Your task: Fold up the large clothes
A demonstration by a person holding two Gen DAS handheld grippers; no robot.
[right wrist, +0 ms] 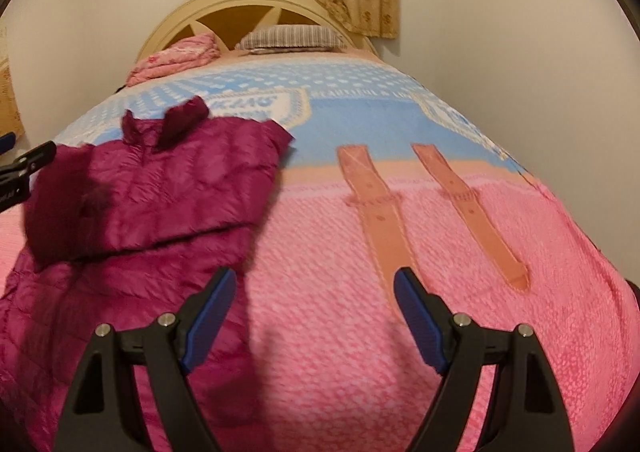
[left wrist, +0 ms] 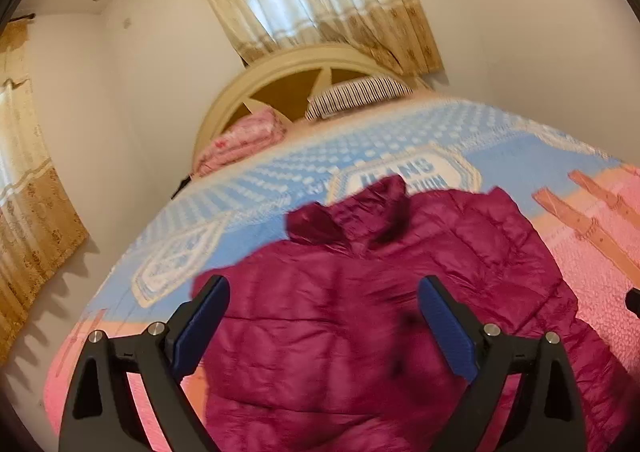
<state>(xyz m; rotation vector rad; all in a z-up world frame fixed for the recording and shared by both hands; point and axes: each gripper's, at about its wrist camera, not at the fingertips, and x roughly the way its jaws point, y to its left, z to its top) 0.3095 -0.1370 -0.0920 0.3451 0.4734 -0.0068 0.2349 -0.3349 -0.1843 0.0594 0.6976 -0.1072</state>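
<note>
A magenta quilted puffer jacket (left wrist: pixel 340 332) lies on the bed's pink and blue bedspread (left wrist: pixel 500 156), collar towards the headboard. In the right wrist view the jacket (right wrist: pixel 168 188) fills the left side, with a sleeve (right wrist: pixel 64 204) folded across its body. My left gripper (left wrist: pixel 323 286) stands open just above the jacket's middle, and nothing is pinched between its blue pads. My right gripper (right wrist: pixel 315 278) is open too, over the bare pink bedspread (right wrist: pixel 360 332) beside the jacket's right edge, its left finger (right wrist: pixel 212 304) over the hem.
At the head of the bed are a cream arched headboard (right wrist: pixel 224 0), a striped pillow (right wrist: pixel 292 37) and a folded pink blanket (right wrist: pixel 176 56). Beige curtains (left wrist: pixel 320 0) hang behind it. A wall runs close along the bed's left edge (left wrist: pixel 132 236).
</note>
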